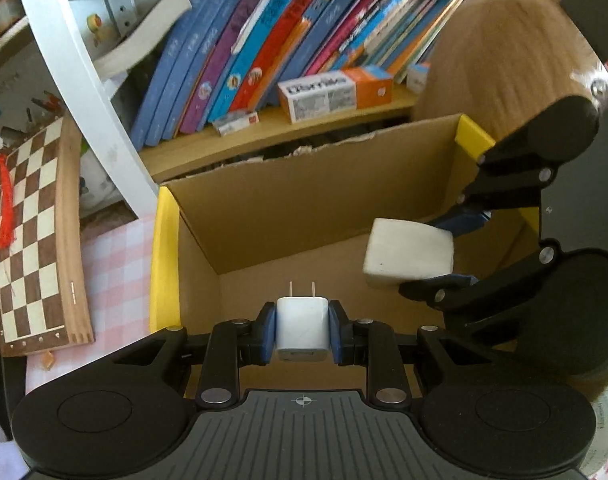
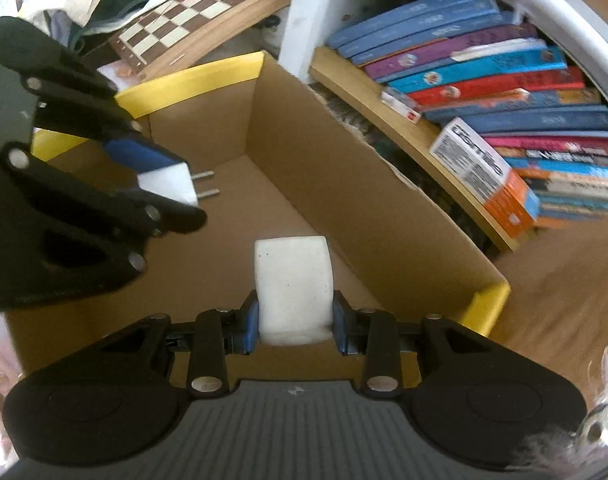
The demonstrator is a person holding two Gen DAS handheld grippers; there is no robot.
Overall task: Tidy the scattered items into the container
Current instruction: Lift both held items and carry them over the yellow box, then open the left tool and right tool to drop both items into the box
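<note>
1. Left gripper (image 1: 302,330): fingers closed onto a white charger (image 1: 302,328), blue pads pressed to both its sides, prongs pointing away toward the far wall of the box. Charger at lower centre of the left wrist view, hanging above the open cardboard box (image 1: 304,200); in the right wrist view the same charger (image 2: 172,184) sits at left of frame, prongs over the box floor.
2. Right gripper (image 2: 294,320): fingers closed onto a white foam block (image 2: 292,284), gripped at its near end. Block at lower centre of the right wrist view, also above the box interior; in the left wrist view the block (image 1: 408,254) appears at right of frame, held between the other gripper's blue pads.
3. Box floor, as far as visible in both views: bare brown cardboard, nothing lying in it yet. Yellow tape along the rim corners.
4. Progress, as a judgement: two items lifted and carried over the container, neither released. Probably an early-to-middle point, with both drops pending.
5. Left to do, by judgement: lower, open each pair of fingers, let charger and block settle on the box floor.
6. Further scattered items: none clearly identifiable on the pink checked desk (image 1: 116,272) at left of the left wrist view; cannot tell whether more remain outside the frames.
7. Surroundings: chessboard (image 1: 36,240) at left, bookshelf (image 1: 272,128) with leaning books behind the box.
</note>
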